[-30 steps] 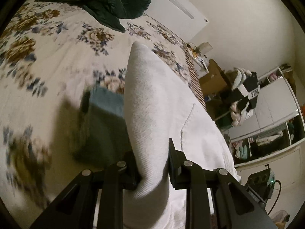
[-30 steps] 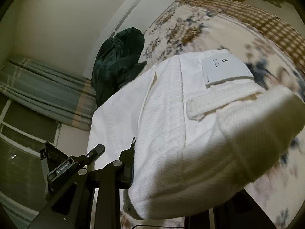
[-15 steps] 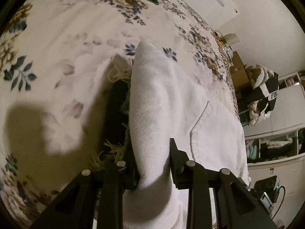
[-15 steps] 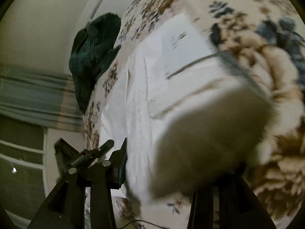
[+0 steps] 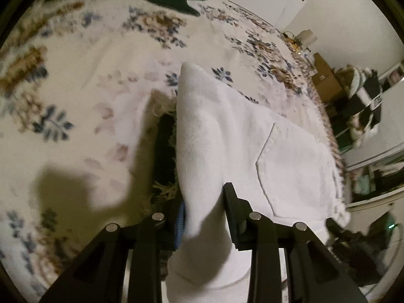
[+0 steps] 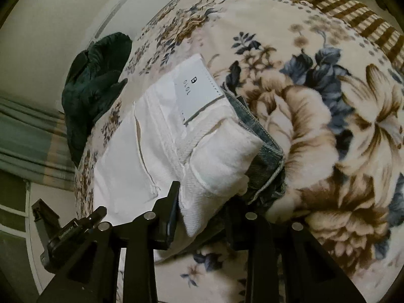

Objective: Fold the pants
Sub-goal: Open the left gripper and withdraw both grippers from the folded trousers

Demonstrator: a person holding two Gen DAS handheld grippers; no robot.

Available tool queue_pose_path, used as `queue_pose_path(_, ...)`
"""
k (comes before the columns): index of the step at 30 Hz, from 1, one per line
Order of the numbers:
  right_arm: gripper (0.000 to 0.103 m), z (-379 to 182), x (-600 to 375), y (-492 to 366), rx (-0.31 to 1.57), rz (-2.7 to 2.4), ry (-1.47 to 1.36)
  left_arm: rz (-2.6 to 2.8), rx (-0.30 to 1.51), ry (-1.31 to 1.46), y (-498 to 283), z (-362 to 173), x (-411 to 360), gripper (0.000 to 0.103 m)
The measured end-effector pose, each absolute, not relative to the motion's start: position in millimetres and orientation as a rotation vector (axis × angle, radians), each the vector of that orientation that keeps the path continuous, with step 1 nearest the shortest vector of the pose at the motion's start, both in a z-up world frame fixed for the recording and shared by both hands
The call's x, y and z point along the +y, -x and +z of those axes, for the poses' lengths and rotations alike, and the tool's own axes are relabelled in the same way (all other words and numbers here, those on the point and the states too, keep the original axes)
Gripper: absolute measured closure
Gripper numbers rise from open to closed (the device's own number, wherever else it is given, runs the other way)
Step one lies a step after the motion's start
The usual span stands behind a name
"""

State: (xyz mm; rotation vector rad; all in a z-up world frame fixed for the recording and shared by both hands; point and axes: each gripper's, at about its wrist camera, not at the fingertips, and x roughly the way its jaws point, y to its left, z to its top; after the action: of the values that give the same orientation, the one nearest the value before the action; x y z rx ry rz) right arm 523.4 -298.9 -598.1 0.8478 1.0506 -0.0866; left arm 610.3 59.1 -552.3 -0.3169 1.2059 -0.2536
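I'm working over a bed under a floral blanket [image 6: 328, 131], with white pants [image 5: 252, 139] lying on it right below my tongs. The left gripper [image 5: 204, 214] has a ridge of that cloth between its opening jaws; the right gripper [image 6: 202, 214] is closing on the waistband corner, near the label [image 6: 195, 85]. I judge the fold is being laid down, so next comes letting go and smoothing flat. Denim [image 6: 262, 151] peeks from underneath. Farther off lie a dark green garment [image 6: 93, 80], curtains and cluttered shelves [image 5: 363, 96].
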Motion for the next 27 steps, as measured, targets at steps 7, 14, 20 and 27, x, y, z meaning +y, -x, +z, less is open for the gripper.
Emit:
queue_pose_path(7, 0.007, -540, -259, -518, 1.1, -0.17, -0.531, -0.18, 1.117, 0.089, -581, -506, 35, 0.012)
queue_pose_path(14, 0.0, -470, -222, -501, 1.066, -0.297, -0.17, -0.156, 1.075, 0.023, -554, -459, 22, 0.011)
queue_pose_path(20, 0.0, -403, -212, -465, 1.003, -0.3, -0.108, -0.108, 1.047, -0.015, -514, -410, 19, 0.011)
queue_pose_path(27, 0.0, -327, -200, -401, 0.946, -0.254, -0.101, -0.077, 0.975, -0.011, -451, -333, 17, 0.011)
